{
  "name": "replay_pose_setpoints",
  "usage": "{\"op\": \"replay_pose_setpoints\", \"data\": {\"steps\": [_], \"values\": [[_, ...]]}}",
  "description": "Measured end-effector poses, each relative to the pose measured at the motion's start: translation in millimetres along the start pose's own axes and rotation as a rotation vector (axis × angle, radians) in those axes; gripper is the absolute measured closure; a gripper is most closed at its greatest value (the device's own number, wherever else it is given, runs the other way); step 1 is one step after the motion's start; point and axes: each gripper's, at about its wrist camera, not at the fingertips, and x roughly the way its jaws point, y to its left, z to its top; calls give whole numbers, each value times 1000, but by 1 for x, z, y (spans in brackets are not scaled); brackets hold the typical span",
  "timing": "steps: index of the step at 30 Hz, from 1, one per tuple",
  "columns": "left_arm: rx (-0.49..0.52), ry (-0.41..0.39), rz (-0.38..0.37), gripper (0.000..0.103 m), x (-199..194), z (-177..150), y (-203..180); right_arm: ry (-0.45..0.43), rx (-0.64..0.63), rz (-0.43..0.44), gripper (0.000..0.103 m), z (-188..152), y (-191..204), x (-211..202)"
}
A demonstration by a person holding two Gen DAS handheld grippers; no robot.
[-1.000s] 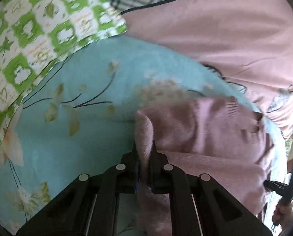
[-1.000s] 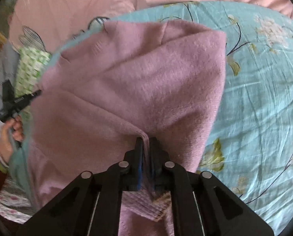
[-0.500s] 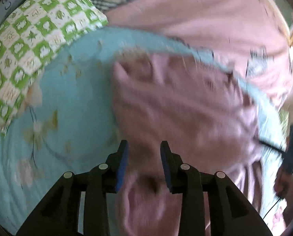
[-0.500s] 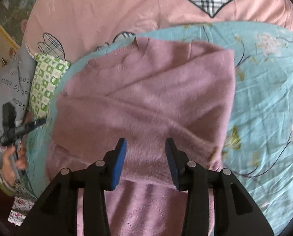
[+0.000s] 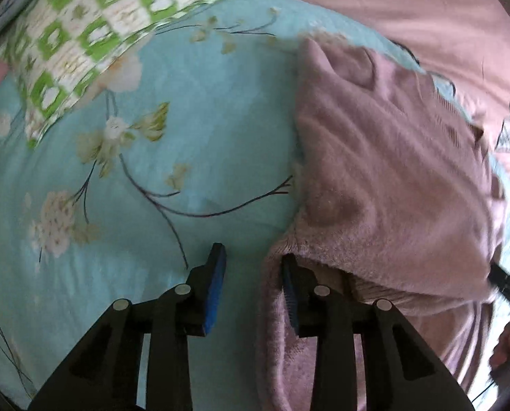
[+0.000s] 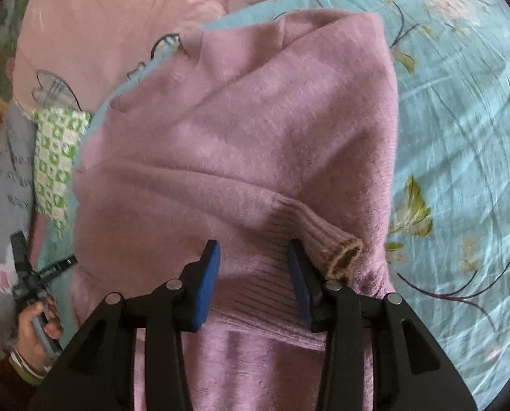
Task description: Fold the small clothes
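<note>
A fuzzy mauve sweater lies partly folded on a teal floral sheet. Its ribbed cuff rests across the body, just beyond my right gripper, which is open and empty above the knit. In the left wrist view the sweater lies to the right. My left gripper is open and empty at its left edge, the right fingertip against the folded hem and the left one over bare sheet.
A green-and-white checked pillow lies at the far left on the teal sheet. A pink bedspread lies beyond. The other hand-held gripper shows at each view's edge.
Both grippers were shut on the sweater a second ago. They have opened and let it drop onto the sheet, and both have drawn back; the left has shifted left.
</note>
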Motion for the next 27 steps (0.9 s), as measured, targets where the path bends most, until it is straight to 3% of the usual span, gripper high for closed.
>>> {"op": "replay_pose_setpoints", "data": {"steps": [4,8,13,17,18,22,23,27], "values": [[-37,35,-63,69,-14,-13,17,-39,14,22,54,-5,6,-26],[34,78,-54,68,-33,-38,20,-96,23,38,45,-30,7,-67],[105,166,-83,63,-48,-84,8,-87,48,42,44,-77,13,-98],[136,218,-179,42,-68,-120,-18,-78,40,30,44,-119,27,-115],[153,235,-179,35,-71,-130,-26,-72,40,32,44,-127,30,-118],[194,359,-167,31,-68,-173,-51,-47,26,16,44,-170,43,-132],[201,379,-154,27,-66,-183,-53,-36,24,9,44,-179,44,-134],[284,368,-66,26,-61,-206,-68,-7,43,-10,44,-211,46,-137]]}}
